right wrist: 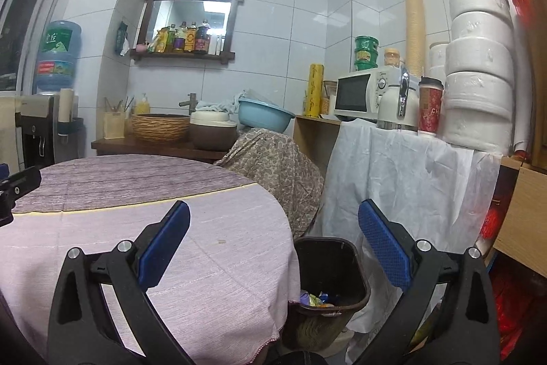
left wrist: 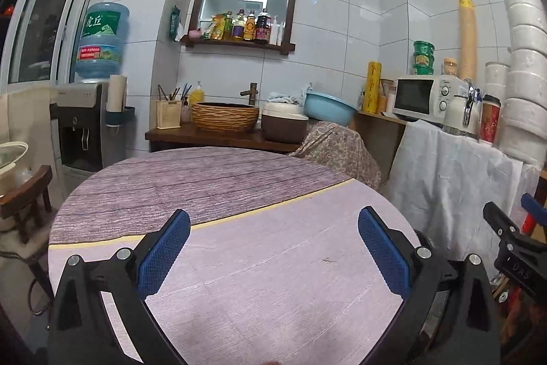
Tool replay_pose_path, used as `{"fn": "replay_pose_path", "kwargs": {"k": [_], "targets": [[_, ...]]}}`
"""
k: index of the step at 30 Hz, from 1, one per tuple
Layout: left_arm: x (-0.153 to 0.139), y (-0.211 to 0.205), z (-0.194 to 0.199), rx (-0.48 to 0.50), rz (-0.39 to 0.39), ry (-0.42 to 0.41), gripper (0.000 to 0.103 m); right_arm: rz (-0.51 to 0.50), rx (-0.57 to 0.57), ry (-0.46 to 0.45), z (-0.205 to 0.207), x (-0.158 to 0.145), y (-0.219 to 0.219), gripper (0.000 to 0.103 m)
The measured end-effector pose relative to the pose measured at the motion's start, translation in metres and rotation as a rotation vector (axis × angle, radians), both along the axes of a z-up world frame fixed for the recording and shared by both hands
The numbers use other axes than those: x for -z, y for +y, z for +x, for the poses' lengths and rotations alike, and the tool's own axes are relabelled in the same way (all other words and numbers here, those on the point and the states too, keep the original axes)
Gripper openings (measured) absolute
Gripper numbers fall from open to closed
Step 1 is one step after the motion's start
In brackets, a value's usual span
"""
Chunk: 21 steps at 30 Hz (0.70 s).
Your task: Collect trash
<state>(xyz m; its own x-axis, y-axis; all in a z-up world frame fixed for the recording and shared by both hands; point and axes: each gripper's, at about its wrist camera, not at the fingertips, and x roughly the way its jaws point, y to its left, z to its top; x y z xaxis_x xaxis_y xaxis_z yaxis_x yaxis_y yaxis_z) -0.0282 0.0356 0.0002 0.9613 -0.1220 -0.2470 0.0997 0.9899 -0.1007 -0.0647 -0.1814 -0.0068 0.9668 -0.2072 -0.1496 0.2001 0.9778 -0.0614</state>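
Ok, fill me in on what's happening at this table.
A person holds two grippers over the round table, collecting trash. The left gripper and right gripper both have their jaws wide open and hold nothing. The dark bin beside the table already holds a few wrappers. Only a tiny scrap shows on the cloth.

Home kitchen/dining nook, white tiled walls, microwave (right wrist: 359, 94), water dispenser (left wrist: 85, 122), condiment shelf (left wrist: 239, 23), round table (left wrist: 239, 194)

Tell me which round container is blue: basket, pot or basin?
The basin, tilted on the patterned cloth. The basket is tan wicker; the pot is brown and cream.
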Motion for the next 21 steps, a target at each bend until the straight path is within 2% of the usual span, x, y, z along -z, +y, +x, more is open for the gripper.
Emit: {"fn": "replay_pose_path", "kwargs": {"k": [21], "targets": [[-0.0010, -0.0066, -0.0074, -0.017, 0.043, -0.013, 0.098, 0.023, 0.020, 0.008, 0.0039, -0.0001, -0.0073, 0.097]]}}
